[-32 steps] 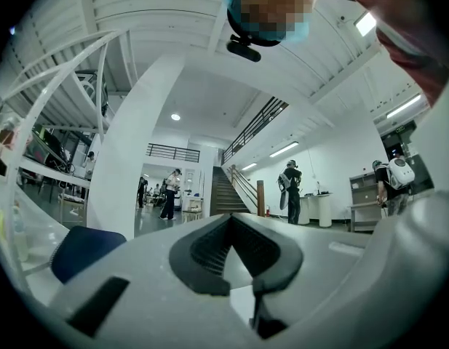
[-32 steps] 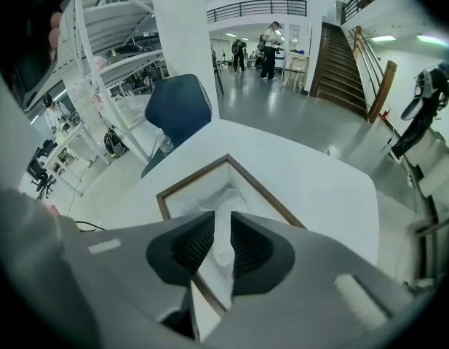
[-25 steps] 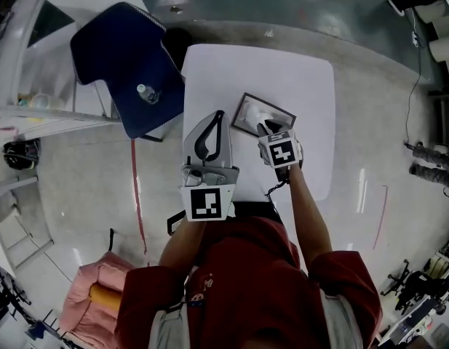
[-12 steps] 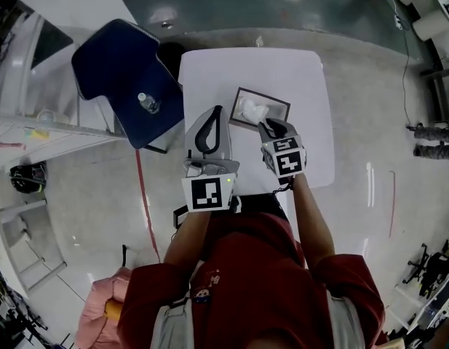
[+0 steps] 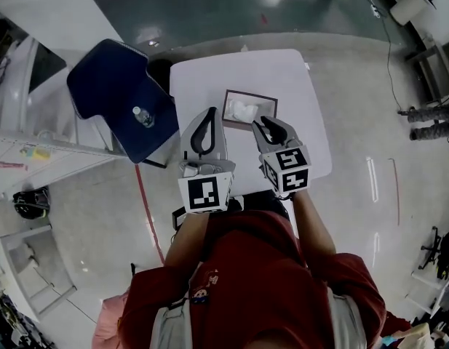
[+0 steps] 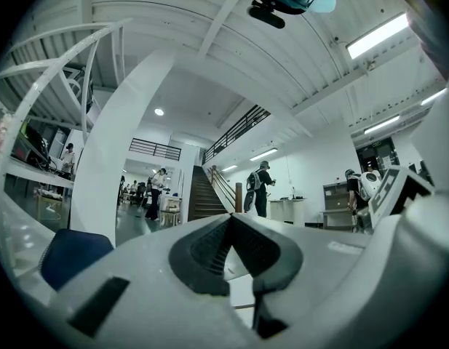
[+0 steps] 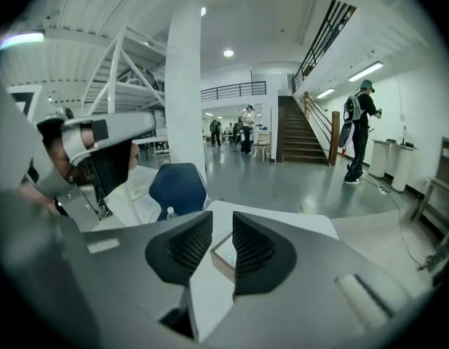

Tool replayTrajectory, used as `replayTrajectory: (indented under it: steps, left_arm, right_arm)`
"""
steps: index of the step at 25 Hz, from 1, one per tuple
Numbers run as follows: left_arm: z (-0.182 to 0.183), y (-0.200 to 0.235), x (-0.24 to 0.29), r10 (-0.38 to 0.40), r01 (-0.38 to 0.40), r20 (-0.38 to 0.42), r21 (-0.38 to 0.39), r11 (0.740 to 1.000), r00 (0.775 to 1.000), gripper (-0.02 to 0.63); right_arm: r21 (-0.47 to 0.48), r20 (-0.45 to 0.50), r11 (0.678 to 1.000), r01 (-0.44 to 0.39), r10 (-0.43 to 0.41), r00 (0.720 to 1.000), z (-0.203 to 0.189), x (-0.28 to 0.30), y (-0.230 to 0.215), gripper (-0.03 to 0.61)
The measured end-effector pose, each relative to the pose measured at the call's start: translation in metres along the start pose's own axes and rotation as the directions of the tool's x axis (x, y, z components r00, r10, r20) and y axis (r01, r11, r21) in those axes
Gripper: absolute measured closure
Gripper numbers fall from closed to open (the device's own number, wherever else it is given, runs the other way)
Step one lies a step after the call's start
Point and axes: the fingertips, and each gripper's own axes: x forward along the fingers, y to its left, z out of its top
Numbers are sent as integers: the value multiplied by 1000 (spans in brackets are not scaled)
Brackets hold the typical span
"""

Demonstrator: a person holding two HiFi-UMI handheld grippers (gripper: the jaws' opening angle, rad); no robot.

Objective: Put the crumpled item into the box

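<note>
A shallow dark-rimmed box (image 5: 252, 96) sits on the white table (image 5: 300, 86), and the white crumpled item (image 5: 243, 110) lies inside it. My right gripper (image 5: 273, 124) hovers just short of the box's near right corner, open, with nothing between its jaws. In the right gripper view the box (image 7: 221, 260) shows through the narrow gap of the right gripper (image 7: 223, 227). My left gripper (image 5: 212, 112) is shut and empty, left of the box over the table's near left part. In its own view the left gripper (image 6: 230, 218) has its jaw tips touching.
A blue chair (image 5: 115, 86) with a small water bottle (image 5: 140, 115) on its seat stands against the table's left side. The chair (image 7: 177, 184) also shows in the right gripper view. People walk far off near a staircase (image 7: 297, 140).
The right gripper let go of the crumpled item in the box and drew back toward me. The left gripper stayed shut beside it.
</note>
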Motion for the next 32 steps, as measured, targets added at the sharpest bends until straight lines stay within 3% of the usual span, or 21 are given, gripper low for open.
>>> replayTrajectory:
  steps: [8, 17, 21, 25, 32]
  left_arm:
    - [16, -12, -6, -26, 26, 34, 5, 1000, 999, 611]
    - [26, -24, -9, -32, 32, 39, 23, 999, 999, 611]
    - [30, -30, -7, -40, 38, 50, 39, 999, 998, 611]
    - [31, -35, -6, -43, 41, 49, 44, 998, 998, 611]
    - [26, -40, -3, -52, 50, 48, 41, 998, 998, 611]
  right_arm:
    - [-24, 209, 996, 82, -75, 975, 42, -44, 0, 489]
    - [7, 447, 987, 160, -146, 883, 88, -94, -9, 488]
    - [21, 505, 979, 201, -184, 843, 95, -104, -19, 488]
    - [23, 512, 977, 214, -196, 836, 97, -109, -23, 488]
    - [9, 484, 978, 207, -185, 855, 87, -101, -26, 514]
